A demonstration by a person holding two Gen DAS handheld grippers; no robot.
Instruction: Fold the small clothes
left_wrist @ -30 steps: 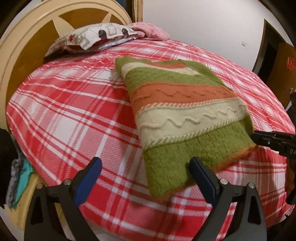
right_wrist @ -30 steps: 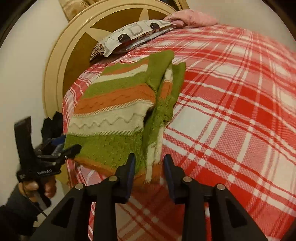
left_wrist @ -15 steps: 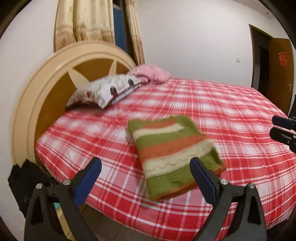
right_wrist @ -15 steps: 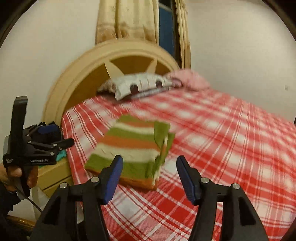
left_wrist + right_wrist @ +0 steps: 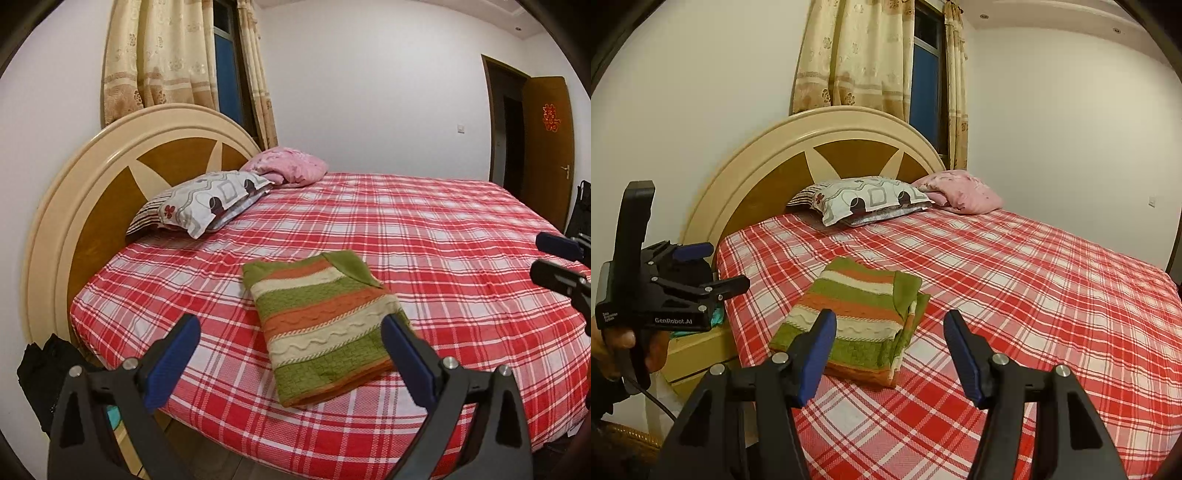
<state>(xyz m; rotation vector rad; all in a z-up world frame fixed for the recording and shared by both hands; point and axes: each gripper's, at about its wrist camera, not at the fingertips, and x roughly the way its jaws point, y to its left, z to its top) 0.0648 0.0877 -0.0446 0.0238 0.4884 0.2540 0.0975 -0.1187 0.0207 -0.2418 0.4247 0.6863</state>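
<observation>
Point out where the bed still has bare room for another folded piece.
Free: the broad plaid bedspread right of the folded sweater, toward the far wall, and the strip between sweater and patterned pillow. Crowded: the headboard end, with that pillow and the pink pillow.

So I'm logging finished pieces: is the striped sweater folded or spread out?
Folded. The striped sweater lies on the plaid bed as a compact rectangle, layered edges stacked along one side, untouched by either gripper.

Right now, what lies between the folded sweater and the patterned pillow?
Only bare plaid bedsheet between the folded sweater and patterned pillow, clearest in the left wrist view.
</observation>
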